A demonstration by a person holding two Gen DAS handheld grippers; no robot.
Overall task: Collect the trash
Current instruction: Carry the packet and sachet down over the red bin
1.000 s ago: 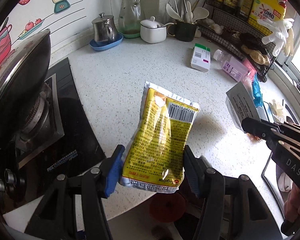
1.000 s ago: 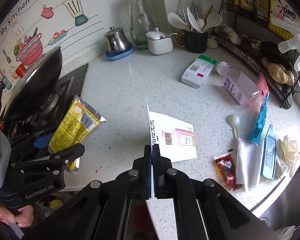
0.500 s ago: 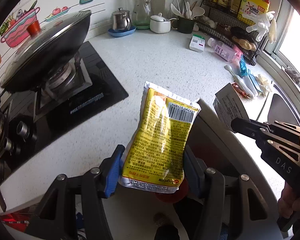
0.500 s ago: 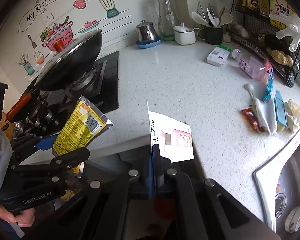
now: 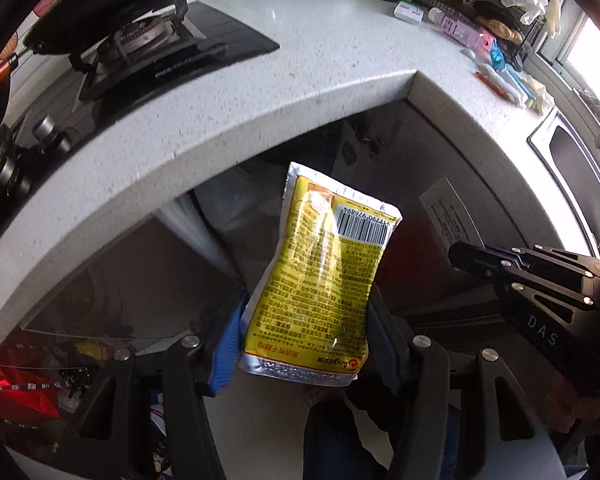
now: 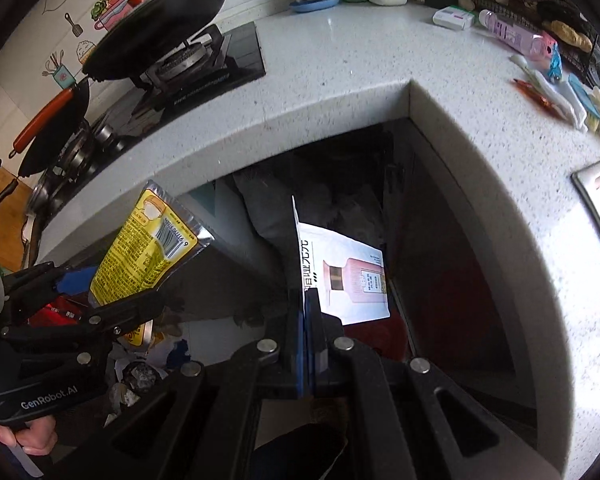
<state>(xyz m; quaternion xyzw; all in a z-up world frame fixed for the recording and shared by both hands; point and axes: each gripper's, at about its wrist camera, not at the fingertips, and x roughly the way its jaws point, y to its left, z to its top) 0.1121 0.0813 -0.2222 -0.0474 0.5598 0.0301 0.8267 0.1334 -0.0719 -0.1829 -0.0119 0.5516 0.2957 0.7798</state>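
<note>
My left gripper (image 5: 304, 336) is shut on a yellow foil pouch (image 5: 320, 276) with a barcode, held upright below the counter's edge. The pouch also shows in the right wrist view (image 6: 148, 252), with the left gripper (image 6: 112, 292) around it. My right gripper (image 6: 310, 304) is shut on a white paper card (image 6: 348, 272) printed with a pink bottle. That card (image 5: 452, 220) and the right gripper (image 5: 460, 252) show at the right of the left wrist view. Both grippers hang in front of the dark cabinet fronts under the white counter (image 6: 380, 52).
On the counter lie a white box (image 6: 452, 18), a pink bottle (image 6: 508, 32), wrappers and a red sachet (image 6: 536, 96). A wok (image 6: 156, 28) sits on the gas hob (image 6: 204, 68). A sink (image 5: 572, 156) is at the right. Trash and red packaging (image 5: 16, 388) lie low at the left.
Both grippers have dropped from above the counter to below its front edge, still holding the pouch and the card. The counter now stands above them.
</note>
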